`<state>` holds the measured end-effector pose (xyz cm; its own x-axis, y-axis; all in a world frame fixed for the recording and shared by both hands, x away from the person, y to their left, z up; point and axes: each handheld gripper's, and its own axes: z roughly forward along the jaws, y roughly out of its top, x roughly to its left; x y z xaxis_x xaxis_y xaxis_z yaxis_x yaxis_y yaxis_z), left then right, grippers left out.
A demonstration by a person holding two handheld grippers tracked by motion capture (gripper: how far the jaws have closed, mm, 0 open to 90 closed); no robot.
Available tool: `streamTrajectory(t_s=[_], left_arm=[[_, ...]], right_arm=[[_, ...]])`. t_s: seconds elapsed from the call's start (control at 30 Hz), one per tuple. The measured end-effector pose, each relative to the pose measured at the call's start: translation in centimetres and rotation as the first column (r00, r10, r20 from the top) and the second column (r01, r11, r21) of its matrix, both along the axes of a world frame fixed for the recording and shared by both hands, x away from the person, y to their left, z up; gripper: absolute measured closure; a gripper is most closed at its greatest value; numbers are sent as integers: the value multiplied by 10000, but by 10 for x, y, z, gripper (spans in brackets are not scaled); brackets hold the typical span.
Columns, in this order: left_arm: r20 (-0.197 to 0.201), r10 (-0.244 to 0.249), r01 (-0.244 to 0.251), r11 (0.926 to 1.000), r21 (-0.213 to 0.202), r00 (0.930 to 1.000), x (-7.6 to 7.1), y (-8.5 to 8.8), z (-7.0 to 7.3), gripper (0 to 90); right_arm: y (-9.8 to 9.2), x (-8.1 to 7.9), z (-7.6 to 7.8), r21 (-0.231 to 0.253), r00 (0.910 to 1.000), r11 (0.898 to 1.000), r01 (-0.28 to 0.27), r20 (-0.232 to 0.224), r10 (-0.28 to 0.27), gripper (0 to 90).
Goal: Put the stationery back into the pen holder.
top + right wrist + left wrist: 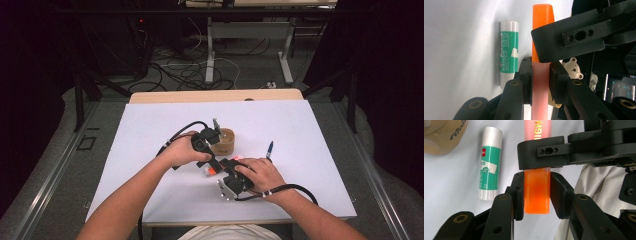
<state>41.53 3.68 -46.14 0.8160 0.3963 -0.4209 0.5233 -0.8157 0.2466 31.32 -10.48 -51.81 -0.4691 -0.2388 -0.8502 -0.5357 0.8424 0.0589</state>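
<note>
1. The white table [150, 130] stands in a dark room, with cables on the floor behind it. A small wooden cup [224, 142] sits near the middle, and a blue pen [269, 149] lies off to the right.

2. On the left, the left gripper [537, 192] is closed tight on the bright orange cap end of a marker [536, 191]. Its two black jaws press on both sides of the cap.

3. A green and white glue stick [488, 163] lies flat on the table just beside the marker. Nothing touches it.

4. On the right, the right gripper [540, 75] is closed on the pale pink body of the same marker. So the marker sits between the two grippers, one at each end, close above the table.

5. It looks like the person is about to pull the cap off, but the high view is too small to be sure.

6. What could go wrong: the cap is smooth, so the left jaws may slip off it if the pull is crooked.

7. If the cap pops off fast, a hand could jerk away and knock the glue stick or the cup.

8. If the right jaws let go too soon, the marker could drop and roll on the table.
</note>
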Motion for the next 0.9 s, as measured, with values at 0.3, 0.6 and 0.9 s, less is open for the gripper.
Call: streamTrajectory(t_s=[0.3, 0.6, 0.9], left_arm=[[181, 424, -413, 9975, -573, 9989, 1, 10, 2, 602], [652, 1052, -956, 9862, -1351, 9923, 0, 31, 5, 521], [1071, 1383, -1212, 9809, -1524, 9846, 1, 49, 3, 516]], right_arm=[[-2, 2, 0, 348, 9999, 9993, 128, 63, -130, 768], [-7, 7, 4, 350, 9983, 9979, 552, -208, -545, 769], [-9, 10, 4, 726, 9980, 9956, 597, -269, -579, 769]])
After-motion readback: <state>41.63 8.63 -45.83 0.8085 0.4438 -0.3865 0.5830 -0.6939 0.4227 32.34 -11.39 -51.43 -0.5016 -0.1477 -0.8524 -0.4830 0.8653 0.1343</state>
